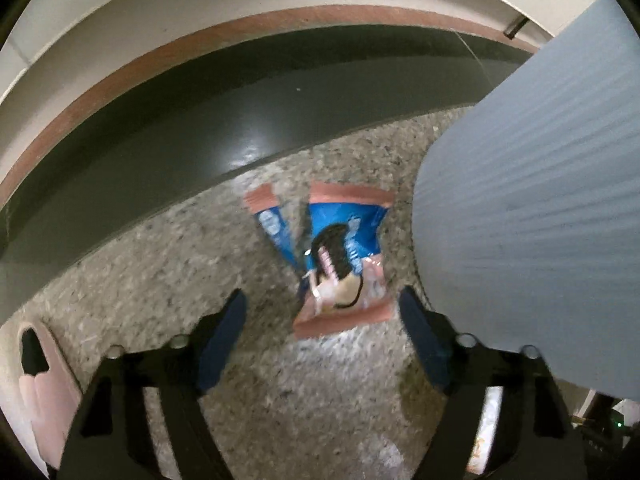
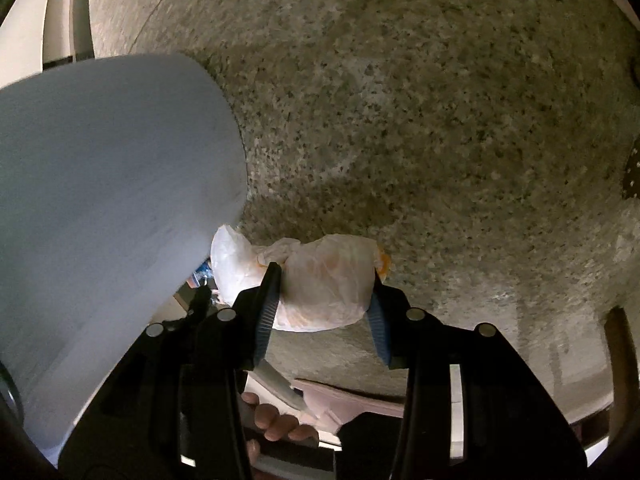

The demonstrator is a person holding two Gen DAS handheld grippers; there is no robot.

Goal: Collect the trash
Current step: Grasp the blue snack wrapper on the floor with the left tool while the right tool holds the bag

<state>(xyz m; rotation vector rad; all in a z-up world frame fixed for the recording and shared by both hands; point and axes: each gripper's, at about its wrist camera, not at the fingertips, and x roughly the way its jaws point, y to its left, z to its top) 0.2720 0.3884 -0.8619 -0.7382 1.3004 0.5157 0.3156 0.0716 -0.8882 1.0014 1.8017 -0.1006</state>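
In the left wrist view a crumpled blue snack wrapper (image 1: pixel 340 256) with pink ends lies on the speckled floor (image 1: pixel 160 264). My left gripper (image 1: pixel 322 308) is open just above it, its near end between the blue pads. A grey-blue ribbed bin (image 1: pixel 540 200) stands right beside it. In the right wrist view my right gripper (image 2: pixel 326 280) is shut on a knotted white plastic bag (image 2: pixel 324 280) held above the floor, next to the same bin (image 2: pixel 100 200).
A dark baseboard strip (image 1: pixel 200 128) and a white wall (image 1: pixel 200 12) run behind the wrapper. A pink slipper (image 1: pixel 44 392) lies at the lower left. A person's fingers (image 2: pixel 276 424) show below the right gripper. Speckled floor (image 2: pixel 440 100) spreads to the right.
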